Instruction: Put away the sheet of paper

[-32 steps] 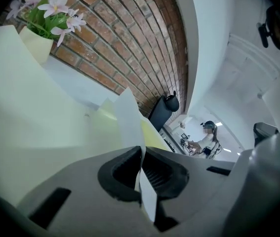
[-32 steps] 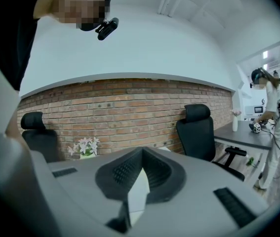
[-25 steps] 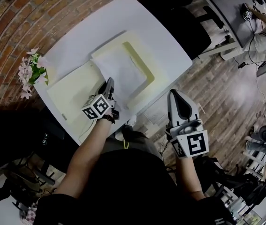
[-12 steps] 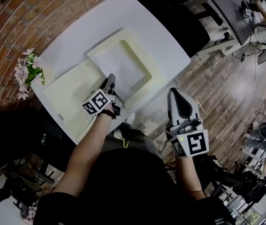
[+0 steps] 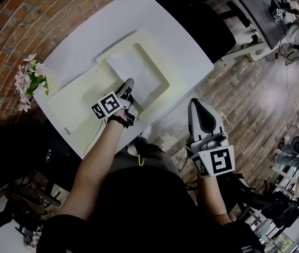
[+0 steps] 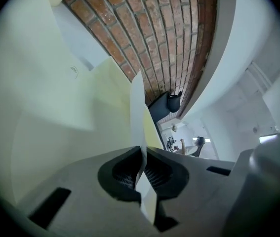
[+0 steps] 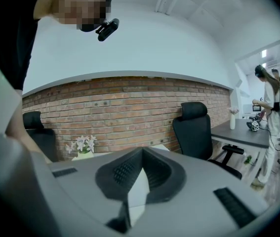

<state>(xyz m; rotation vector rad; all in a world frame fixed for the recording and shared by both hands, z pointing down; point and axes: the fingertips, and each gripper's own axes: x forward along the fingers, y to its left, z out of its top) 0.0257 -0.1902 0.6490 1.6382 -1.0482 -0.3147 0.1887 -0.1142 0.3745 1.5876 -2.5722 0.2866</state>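
A white table (image 5: 138, 15) by a brick wall (image 5: 12, 15). At centre, the left gripper (image 5: 131, 83) pinches the sheet of paper (image 5: 137, 70) over an open pale-yellow folder (image 5: 80, 107). At five o'clock, the right gripper (image 5: 198, 105) is pressed together, empty.

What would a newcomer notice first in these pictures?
A white sheet of paper is pinched in the left claw over an open pale yellow folder on the white table. Flowers stand at the table's left corner. The right claw, shut and empty, hangs beside the table.

White sheet of paper (image 5: 138, 73) lies on open cream folder (image 5: 75, 107), edge pinched.
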